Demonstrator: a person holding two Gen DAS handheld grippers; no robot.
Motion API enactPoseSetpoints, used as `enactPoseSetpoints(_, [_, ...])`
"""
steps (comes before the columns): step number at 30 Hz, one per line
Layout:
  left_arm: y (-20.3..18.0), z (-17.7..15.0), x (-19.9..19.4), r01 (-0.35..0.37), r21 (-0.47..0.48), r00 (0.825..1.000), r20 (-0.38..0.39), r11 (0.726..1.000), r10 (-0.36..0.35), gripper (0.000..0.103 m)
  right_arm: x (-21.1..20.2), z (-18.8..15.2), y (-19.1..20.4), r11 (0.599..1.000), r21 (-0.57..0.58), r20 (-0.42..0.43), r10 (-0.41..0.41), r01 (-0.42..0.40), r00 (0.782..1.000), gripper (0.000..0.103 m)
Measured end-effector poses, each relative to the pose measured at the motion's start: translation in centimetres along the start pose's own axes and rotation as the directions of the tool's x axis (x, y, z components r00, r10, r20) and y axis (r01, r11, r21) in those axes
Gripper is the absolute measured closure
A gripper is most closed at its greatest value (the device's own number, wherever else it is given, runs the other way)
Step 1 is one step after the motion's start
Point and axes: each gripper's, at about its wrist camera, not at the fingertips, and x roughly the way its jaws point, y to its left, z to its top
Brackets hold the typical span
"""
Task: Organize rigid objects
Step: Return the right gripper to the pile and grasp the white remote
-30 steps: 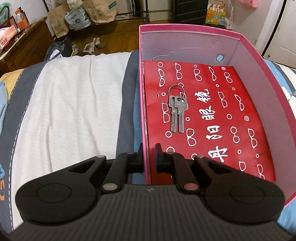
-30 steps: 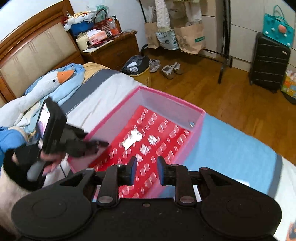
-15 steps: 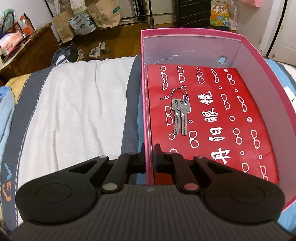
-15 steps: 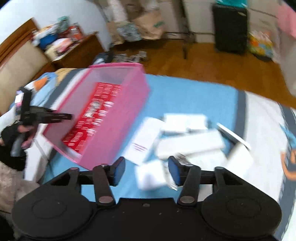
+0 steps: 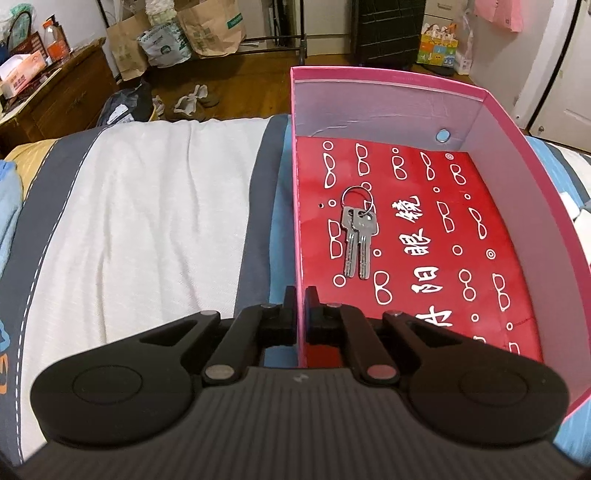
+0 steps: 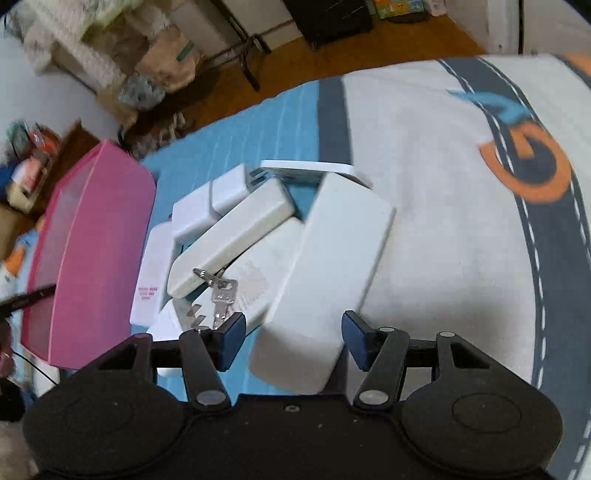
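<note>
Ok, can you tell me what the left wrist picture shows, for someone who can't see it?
The left hand-held gripper is shut on the near wall of an open pink box sitting on a bed. Inside, keys on a ring lie on a red sheet printed with white glasses.

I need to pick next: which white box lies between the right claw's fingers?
The biggest white box, rightmost in the pile; its near end sits between the open fingers.

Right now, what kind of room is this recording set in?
Most likely a lived-in bedroom. The work happens on a bed with a striped quilt, a wooden dresser stands beside it, and shoes and paper bags sit on the wood floor.
</note>
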Motion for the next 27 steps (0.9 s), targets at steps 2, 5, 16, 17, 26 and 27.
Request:
enactPoseSetpoints(2, [0.0,0.0,0.1,0.010,0.002,1.000,0.003,1.000,-0.010,0.100,0.1,-0.4,-1.3,0.996,0.061,0.013,0.061,-0.062,0.998,0.042])
enactPoseSetpoints(5, [0.0,0.0,0.3,0.010,0.006,1.000,0.006,1.000,-0.010,0.100,1.0,-0.6,-2.3,0.990,0.099,0.016,0.099,-0.100,0.995,0.042])
enactPoseSetpoints(16, [-0.3,-0.2,0.2,-0.011,0.012,1.000,0.024,1.000,0.011,0.100,2.5,0.5,-2.7,0.976,0.157,0.100,0.136,-0.151,0.986,0.040])
enactPoseSetpoints(17, [-0.3,-0.2,0.2,-0.011,0.010,1.000,0.024,1.000,0.011,0.100,2.6,0.5,-2.4,0.979,0.149,0.104,0.124,-0.139,0.987,0.043])
enactPoseSetpoints(26, [-0.2,-0.2,-0.2,-0.016,0.009,1.000,0.023,1.000,0.016,0.100,1.0,0.1,2.3,0.998,-0.054,0.130,-0.015,0.022,0.991,0.044])
enactPoseSetpoints(27, [-0.3,-0.2,-0.1,-0.017,0.009,1.000,0.023,1.000,0.016,0.100,0.7,0.1,2.5,0.998,-0.055,0.138,0.000,0.008,0.990,0.044])
